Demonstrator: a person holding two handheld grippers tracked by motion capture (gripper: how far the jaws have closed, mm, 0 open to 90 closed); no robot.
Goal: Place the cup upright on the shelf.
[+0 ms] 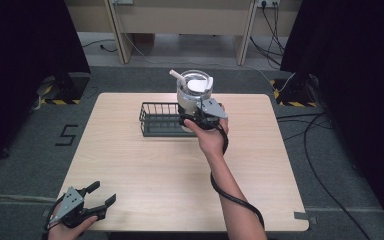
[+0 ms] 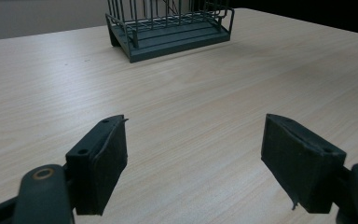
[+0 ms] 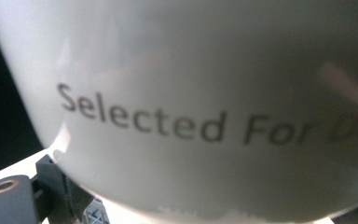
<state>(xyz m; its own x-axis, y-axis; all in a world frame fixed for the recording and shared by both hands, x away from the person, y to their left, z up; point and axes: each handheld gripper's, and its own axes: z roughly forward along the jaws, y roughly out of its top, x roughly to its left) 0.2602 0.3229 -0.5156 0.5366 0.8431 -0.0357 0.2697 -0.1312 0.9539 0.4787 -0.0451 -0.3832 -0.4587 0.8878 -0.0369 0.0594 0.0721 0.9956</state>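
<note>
My right gripper (image 1: 198,116) clamps the white cup (image 1: 194,90) over the basket's (image 1: 157,120) right end; left gripper (image 1: 100,199) gapes at the table's (image 1: 145,165) near edge

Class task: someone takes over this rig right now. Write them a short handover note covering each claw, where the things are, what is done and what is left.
Right claw: closed around the lower body of the white cup, which has a clear lid and a straw. It holds the cup at the right end of the wire basket; whether the cup rests in the basket or is lifted, I cannot tell.
Left claw: open, empty, at the near left corner of the table.
Done: cup gripped.
Left: probably seating the cup in the basket or lifting it clear, then letting go.
</note>
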